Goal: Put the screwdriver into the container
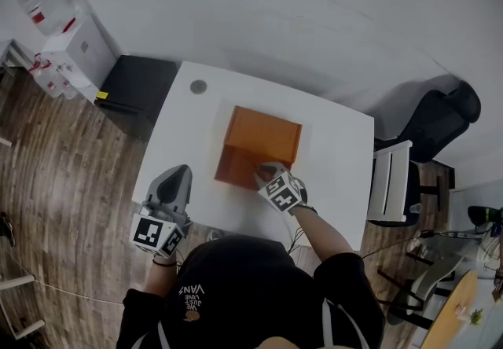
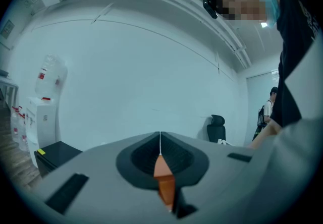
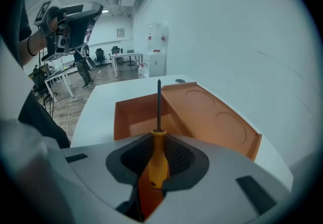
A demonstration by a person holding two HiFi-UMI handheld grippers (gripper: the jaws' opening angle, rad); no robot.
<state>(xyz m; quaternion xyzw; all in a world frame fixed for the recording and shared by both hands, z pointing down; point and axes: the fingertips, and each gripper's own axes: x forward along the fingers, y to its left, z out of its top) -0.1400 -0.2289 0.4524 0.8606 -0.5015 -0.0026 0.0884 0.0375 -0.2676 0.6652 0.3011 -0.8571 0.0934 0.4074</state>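
An orange container (image 1: 240,168) stands open in the middle of the white table (image 1: 338,159), its lid (image 1: 262,135) tipped back behind it. My right gripper (image 1: 266,174) hovers at the container's near right corner, shut on a screwdriver (image 3: 157,160) with a yellow handle. The dark shaft (image 3: 159,102) points over the open container (image 3: 136,119) and beside the lid (image 3: 217,119). The left gripper (image 1: 178,176) is held over the table's near left edge, away from the container. Its jaws are shut with nothing between them in the left gripper view (image 2: 160,143).
A small grey disc (image 1: 198,86) lies at the table's far left corner. A black cabinet (image 1: 137,84) and a water dispenser (image 1: 71,49) stand left of the table. A black office chair (image 1: 440,115) and a white chair (image 1: 391,182) are on the right.
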